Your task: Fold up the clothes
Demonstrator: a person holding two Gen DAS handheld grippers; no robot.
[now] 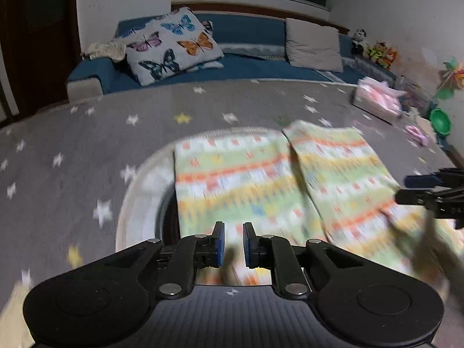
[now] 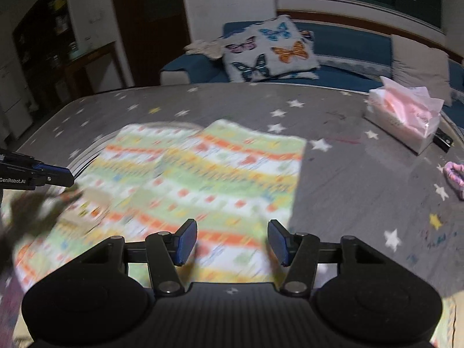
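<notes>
The striped garment (image 2: pixel 185 179) lies spread flat on the starry grey cover (image 2: pixel 348 191), both the narrowly parted left gripper (image 1: pixel 233 242) and wide-open right gripper (image 2: pixel 232 242) empty above its near edge, so pinching that hem for a fold likely comes next

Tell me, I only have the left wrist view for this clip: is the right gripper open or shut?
Observer: The right gripper is open, jaws wide apart, above the near edge of the striped garment.
Operator: Anything beside the tissue box that I can't make out?
Observer: A small dark object lies against the right end of the tissue box.
Operator: What's left of the dark door?
Observer: A dark shelving unit stands against the wall there; its contents are too blurred to name.
</notes>
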